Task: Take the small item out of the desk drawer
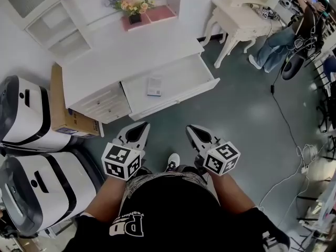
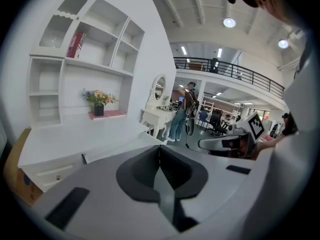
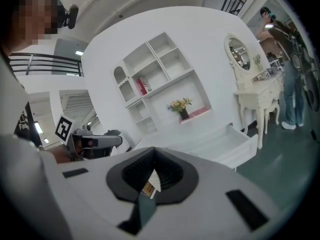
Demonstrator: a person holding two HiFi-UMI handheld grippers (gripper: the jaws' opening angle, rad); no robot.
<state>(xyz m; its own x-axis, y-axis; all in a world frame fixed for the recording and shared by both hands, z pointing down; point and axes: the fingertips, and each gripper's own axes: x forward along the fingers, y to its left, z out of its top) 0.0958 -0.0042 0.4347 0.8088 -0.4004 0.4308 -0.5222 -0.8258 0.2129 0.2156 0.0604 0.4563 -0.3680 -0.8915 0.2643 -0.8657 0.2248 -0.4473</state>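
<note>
Looking down, head view: white desk (image 1: 142,51) with drawer (image 1: 178,97) pulled open. One small item (image 1: 154,86), flat and pale, lies alone on the drawer floor, left of centre. Both the left gripper (image 1: 140,127) and the right gripper (image 1: 194,130) hang short of the drawer front, with bare grey floor (image 1: 168,121) between. A cardboard box (image 1: 65,106) stands against the desk's left end.

Left gripper view: fingers (image 2: 142,174) pressed together, nothing pinched. The right gripper shows alongside; the drawer's contents are not visible.

Right gripper view: fingers likewise pressed together, pinching nothing. The drawer's wall, seen from low, hides the small item. Open floor lies to its right.
</note>
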